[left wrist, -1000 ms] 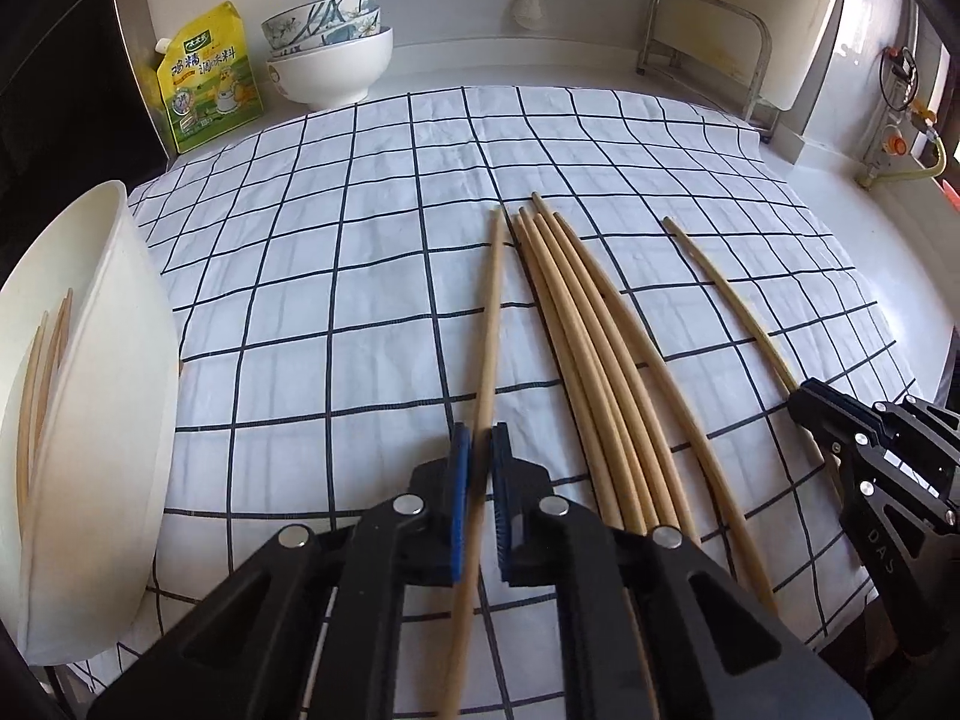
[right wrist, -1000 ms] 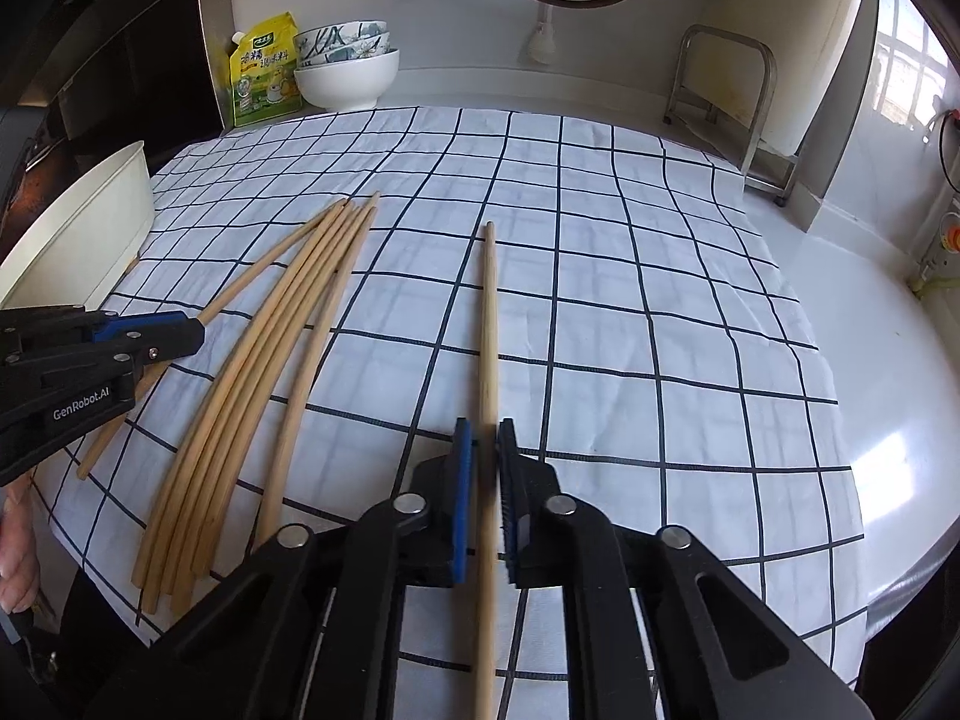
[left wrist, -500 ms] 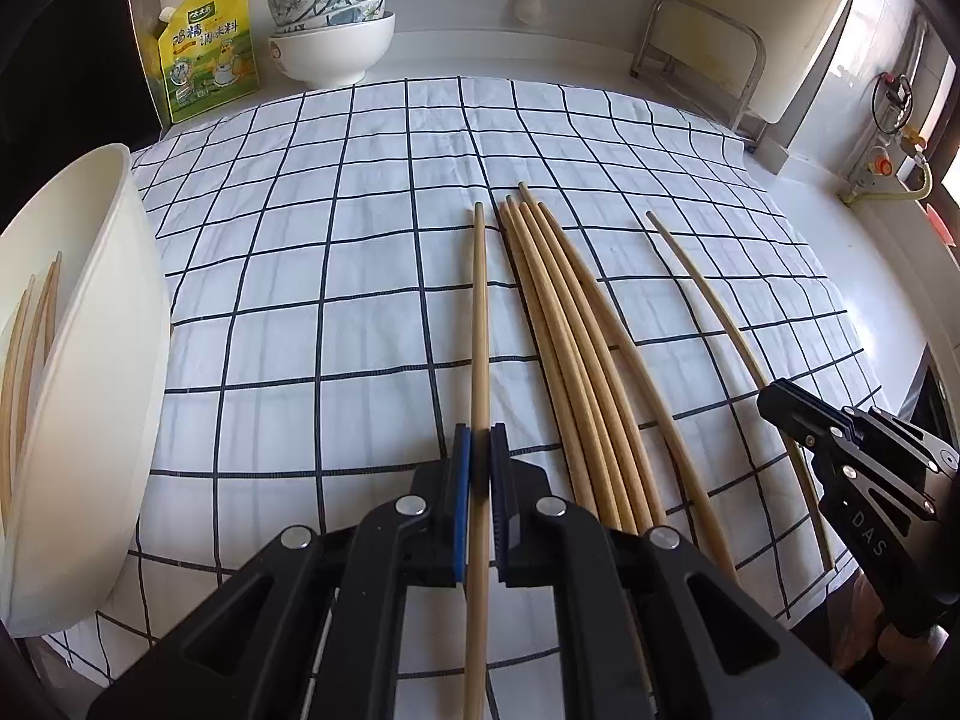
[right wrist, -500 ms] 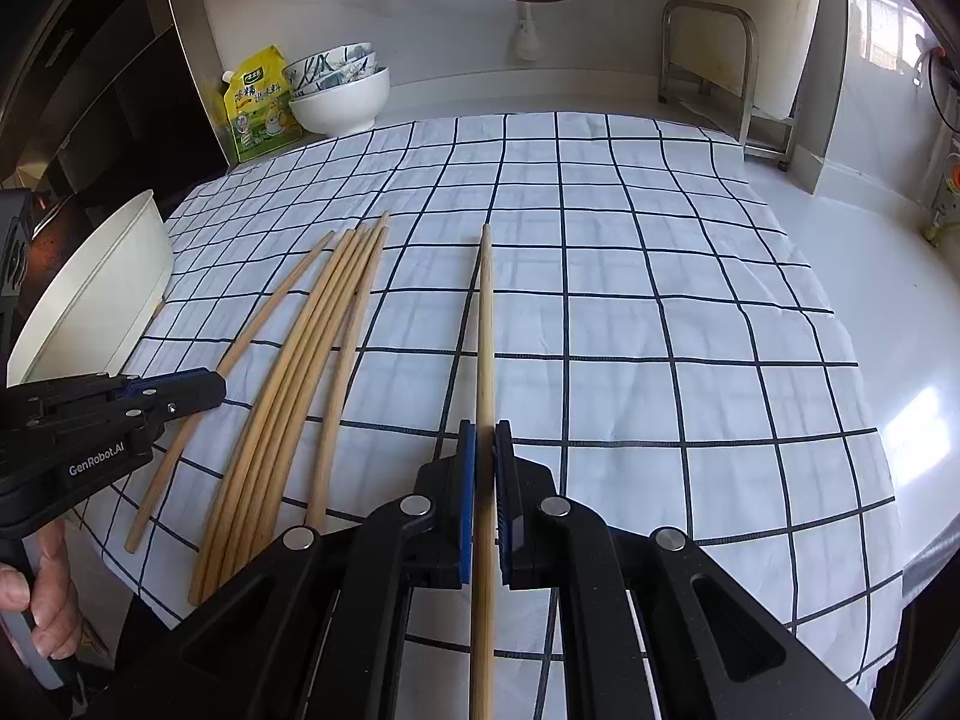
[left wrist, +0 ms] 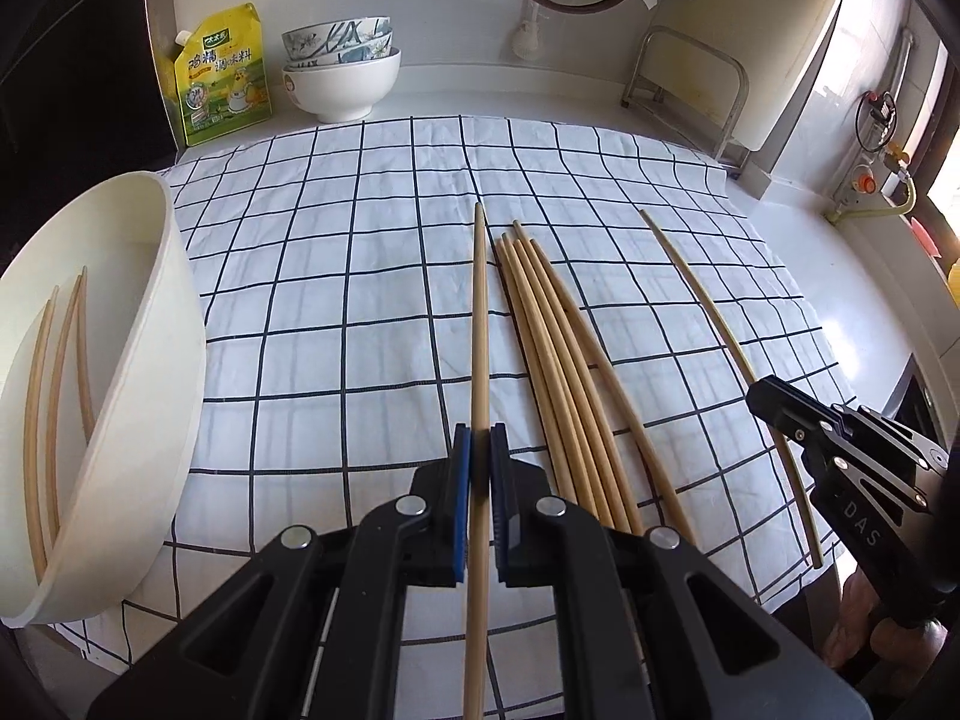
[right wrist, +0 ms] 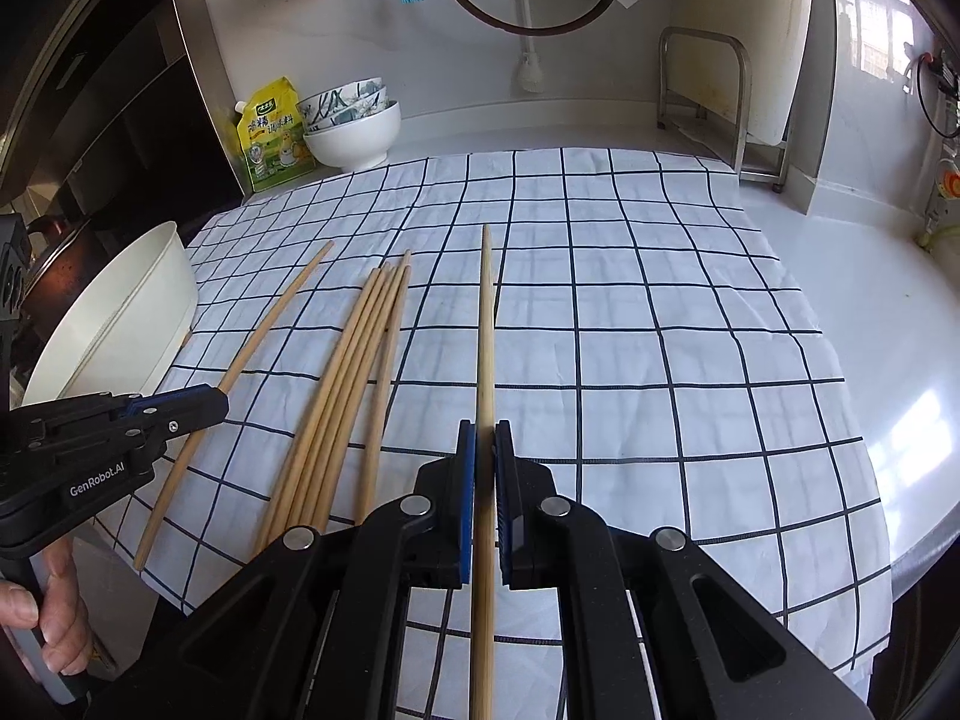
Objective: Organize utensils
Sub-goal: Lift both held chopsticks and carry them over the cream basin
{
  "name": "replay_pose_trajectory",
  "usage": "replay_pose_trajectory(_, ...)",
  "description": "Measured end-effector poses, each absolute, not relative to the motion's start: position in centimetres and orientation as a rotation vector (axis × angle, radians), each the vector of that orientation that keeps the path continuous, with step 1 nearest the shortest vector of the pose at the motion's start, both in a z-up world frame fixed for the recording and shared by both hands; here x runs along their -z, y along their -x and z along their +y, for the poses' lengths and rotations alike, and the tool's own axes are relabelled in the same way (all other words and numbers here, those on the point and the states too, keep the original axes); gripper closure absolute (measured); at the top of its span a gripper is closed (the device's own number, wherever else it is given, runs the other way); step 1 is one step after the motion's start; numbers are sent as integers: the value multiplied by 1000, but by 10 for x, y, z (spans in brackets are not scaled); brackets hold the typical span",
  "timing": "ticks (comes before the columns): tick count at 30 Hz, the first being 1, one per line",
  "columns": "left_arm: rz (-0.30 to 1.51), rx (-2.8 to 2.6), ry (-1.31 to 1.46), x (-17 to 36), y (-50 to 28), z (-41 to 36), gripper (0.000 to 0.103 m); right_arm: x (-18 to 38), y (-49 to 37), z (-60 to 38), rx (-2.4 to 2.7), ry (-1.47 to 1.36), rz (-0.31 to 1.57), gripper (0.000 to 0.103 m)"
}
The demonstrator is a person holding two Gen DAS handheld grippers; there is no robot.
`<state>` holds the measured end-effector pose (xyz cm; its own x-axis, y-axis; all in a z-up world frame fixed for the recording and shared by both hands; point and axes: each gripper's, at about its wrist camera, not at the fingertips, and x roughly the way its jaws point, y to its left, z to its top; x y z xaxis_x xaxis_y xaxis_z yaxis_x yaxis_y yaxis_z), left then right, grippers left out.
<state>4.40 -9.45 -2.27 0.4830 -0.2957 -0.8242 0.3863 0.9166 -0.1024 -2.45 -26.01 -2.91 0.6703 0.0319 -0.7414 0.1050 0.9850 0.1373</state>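
In the left wrist view my left gripper (left wrist: 479, 450) is shut on one long wooden chopstick (left wrist: 478, 324), which points away over the checked cloth (left wrist: 336, 276). To its right several loose chopsticks (left wrist: 558, 360) lie in a bundle. Further right my right gripper (left wrist: 761, 394) is shut on a single chopstick (left wrist: 708, 324). In the right wrist view that right gripper (right wrist: 485, 444) is clamped on its chopstick (right wrist: 486, 324), with the bundle (right wrist: 354, 372) to the left and my left gripper (right wrist: 217, 402) beyond. A white tub (left wrist: 150, 360) at the left holds three chopsticks (left wrist: 54, 390).
Stacked bowls (left wrist: 342, 78) and a yellow seasoning pouch (left wrist: 219, 75) stand at the back left against the wall. A metal rack (left wrist: 684, 90) holding a board is at the back right. White counter (right wrist: 870, 300) runs right of the cloth. A person's hand (right wrist: 42, 612) grips the left handle.
Both grippers have risen with their chopsticks still clamped, so more of the wall and cloth shows. The left chopstick swung from tilted to pointing straight ahead.
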Motion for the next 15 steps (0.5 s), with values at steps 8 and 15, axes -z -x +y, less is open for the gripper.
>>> replay_pose_trajectory(8, 937, 427, -80, -1, -39, -86, 96, 8, 25, -251, 21, -173, 795, 97)
replay_pose_trajectory(15, 895, 433, -52, -23, -37, -72, 96, -14, 18, -235, -12, -162, 759, 97)
